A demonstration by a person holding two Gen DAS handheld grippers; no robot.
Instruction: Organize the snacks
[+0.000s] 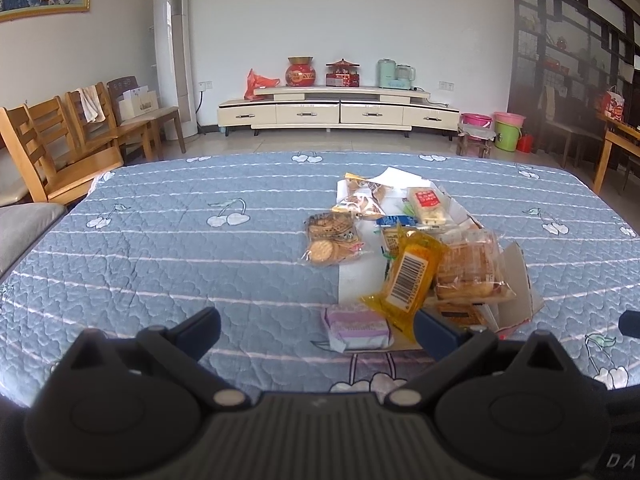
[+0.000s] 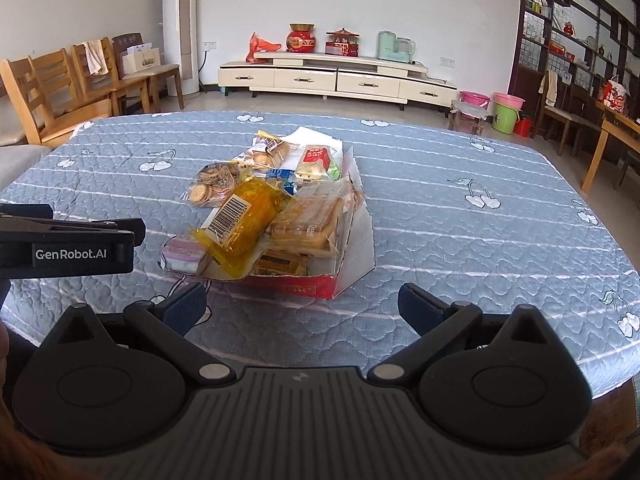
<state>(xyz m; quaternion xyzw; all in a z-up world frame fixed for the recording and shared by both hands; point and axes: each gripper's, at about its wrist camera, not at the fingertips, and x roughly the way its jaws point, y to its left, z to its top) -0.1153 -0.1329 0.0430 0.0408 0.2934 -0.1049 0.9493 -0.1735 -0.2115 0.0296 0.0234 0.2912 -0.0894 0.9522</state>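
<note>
- The left tongs (image 1: 316, 330) are standing wide open with nothing between them, hovering low over the near edge of the desk (image 1: 160, 248), just short of the snacks.
- The right tongs (image 2: 302, 306) are likewise gaping wide and holding nothing, waiting at the near edge in front of the torn box (image 2: 352, 256).
- The snacks are lying in a loose heap in and around that flattened box, near the middle of the desk.
- A yellow packet (image 1: 412, 276) is leaning on top of the heap, its barcode facing up.
- A purple packet (image 1: 356, 326) is sitting at the near left corner of the box, and a cookie bag (image 1: 332, 238) is resting on the cloth beside the box's left side.
- All of it is probably handling light, crinkly and slippery; the cookies are likely crushing easily, so pinching a sealed end flap looks safest.
</note>
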